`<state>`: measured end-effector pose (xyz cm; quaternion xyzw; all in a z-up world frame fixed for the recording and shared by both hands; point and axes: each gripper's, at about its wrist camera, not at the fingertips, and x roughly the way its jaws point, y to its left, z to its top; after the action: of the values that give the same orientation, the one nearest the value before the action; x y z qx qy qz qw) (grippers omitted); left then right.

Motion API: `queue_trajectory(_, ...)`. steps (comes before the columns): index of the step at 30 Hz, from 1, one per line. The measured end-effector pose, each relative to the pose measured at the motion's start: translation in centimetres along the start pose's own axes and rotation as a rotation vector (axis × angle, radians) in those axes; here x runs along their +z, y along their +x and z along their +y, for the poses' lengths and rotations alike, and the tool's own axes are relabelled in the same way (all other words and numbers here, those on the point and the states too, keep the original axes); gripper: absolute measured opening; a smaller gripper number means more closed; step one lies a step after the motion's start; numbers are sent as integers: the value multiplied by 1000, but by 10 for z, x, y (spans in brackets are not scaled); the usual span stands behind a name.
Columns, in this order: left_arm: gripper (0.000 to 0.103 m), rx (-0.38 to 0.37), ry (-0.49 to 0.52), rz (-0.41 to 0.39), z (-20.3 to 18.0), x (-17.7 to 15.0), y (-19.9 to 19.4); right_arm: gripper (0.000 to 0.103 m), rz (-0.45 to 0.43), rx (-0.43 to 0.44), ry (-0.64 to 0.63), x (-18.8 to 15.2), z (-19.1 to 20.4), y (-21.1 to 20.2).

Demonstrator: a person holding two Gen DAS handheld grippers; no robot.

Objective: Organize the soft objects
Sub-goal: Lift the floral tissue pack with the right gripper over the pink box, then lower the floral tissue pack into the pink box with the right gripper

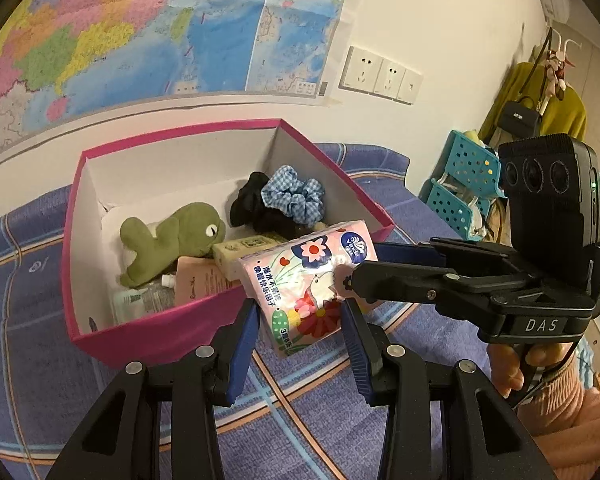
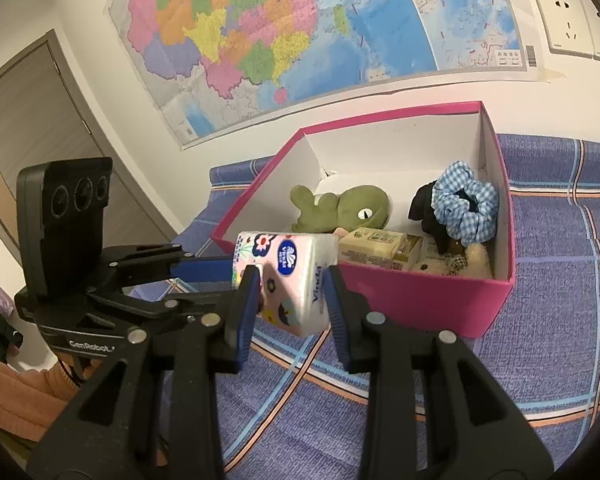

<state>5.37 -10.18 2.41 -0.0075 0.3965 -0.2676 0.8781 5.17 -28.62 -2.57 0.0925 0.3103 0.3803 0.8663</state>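
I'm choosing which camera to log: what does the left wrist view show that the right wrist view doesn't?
Left wrist only: turquoise perforated baskets, a yellow garment hanging on a rack, and a pink pouch inside the box. Right wrist only: a grey door. Both: the pink box, green plush, checked scrunchie, wall map, and the tissue pack between the right gripper's fingers.

Right tool (image 2: 290, 296) pinches closed on something; left tool (image 1: 298, 312) hangs spread beside it.
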Motion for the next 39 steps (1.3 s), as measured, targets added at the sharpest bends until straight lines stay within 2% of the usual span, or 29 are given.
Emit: queue_trajectory(39, 41, 20, -6, -19, 8, 19, 9, 36, -18, -19, 11, 21, -12, 12)
